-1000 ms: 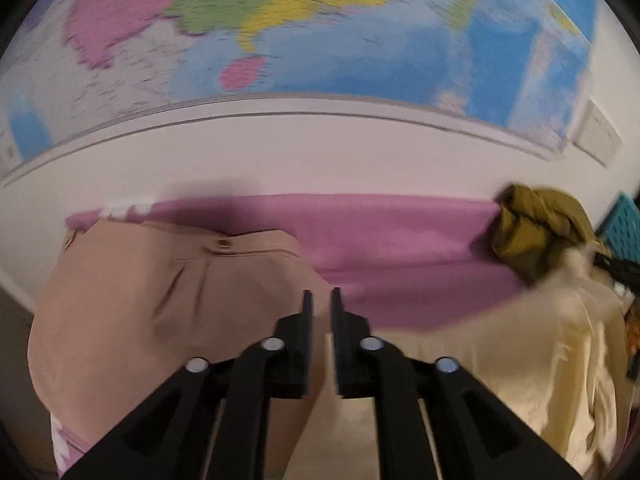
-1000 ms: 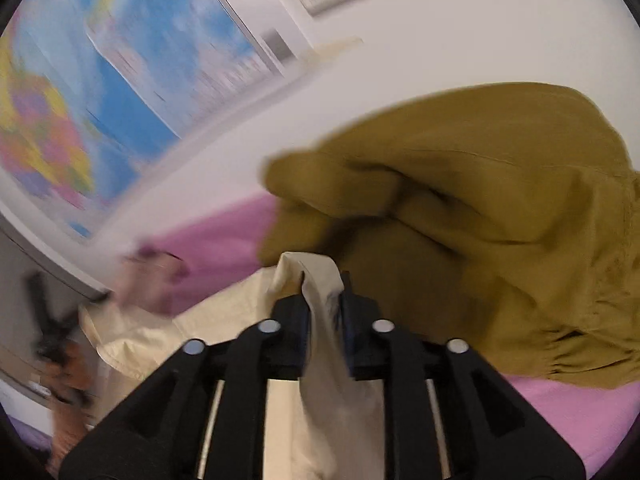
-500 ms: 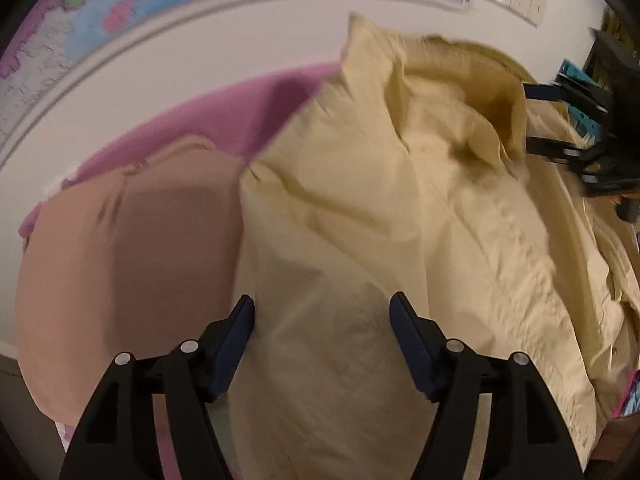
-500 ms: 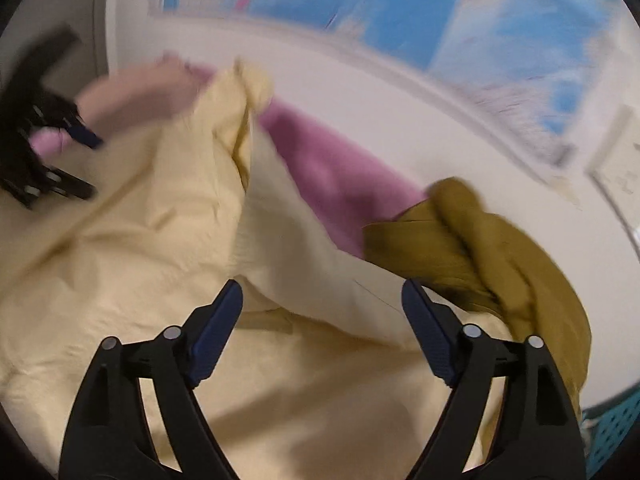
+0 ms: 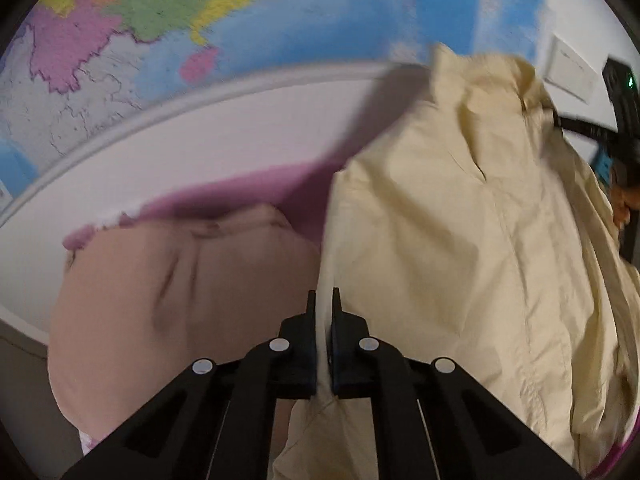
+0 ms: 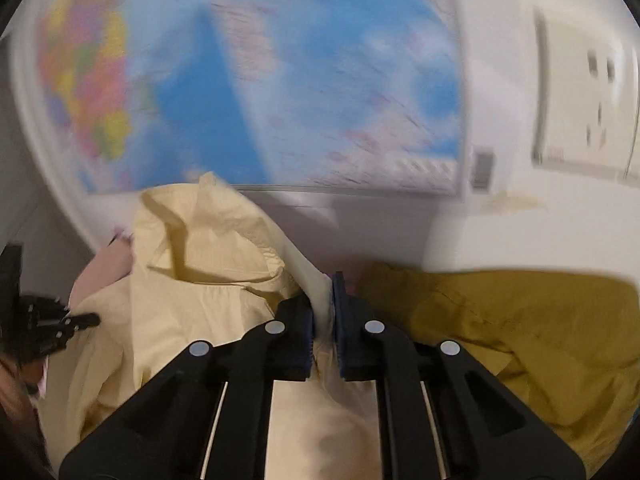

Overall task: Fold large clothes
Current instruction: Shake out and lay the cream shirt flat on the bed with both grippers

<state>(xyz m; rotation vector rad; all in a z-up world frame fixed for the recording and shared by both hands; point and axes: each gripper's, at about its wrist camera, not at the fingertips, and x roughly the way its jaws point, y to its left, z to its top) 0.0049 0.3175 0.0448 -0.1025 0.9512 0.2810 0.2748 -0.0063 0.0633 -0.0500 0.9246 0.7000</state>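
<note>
A large pale yellow shirt (image 5: 460,248) hangs lifted between both grippers, over a pink cloth-covered surface (image 5: 256,192). My left gripper (image 5: 324,300) is shut on the shirt's edge, with fabric pinched between its jaws. My right gripper (image 6: 322,284) is shut on another part of the same shirt (image 6: 192,280), near its collar. The right gripper shows at the right edge of the left wrist view (image 5: 592,132), and the left gripper shows at the left edge of the right wrist view (image 6: 52,320).
A beige garment (image 5: 172,300) lies on the pink cloth at the left. An olive-green garment (image 6: 520,328) lies bunched at the right. A world map (image 5: 240,20) and wall sockets (image 6: 588,92) are on the wall behind.
Both grippers were open half a second ago over the yellow shirt. Both have closed on its fabric and lifted it, and both views have swung up towards the wall.
</note>
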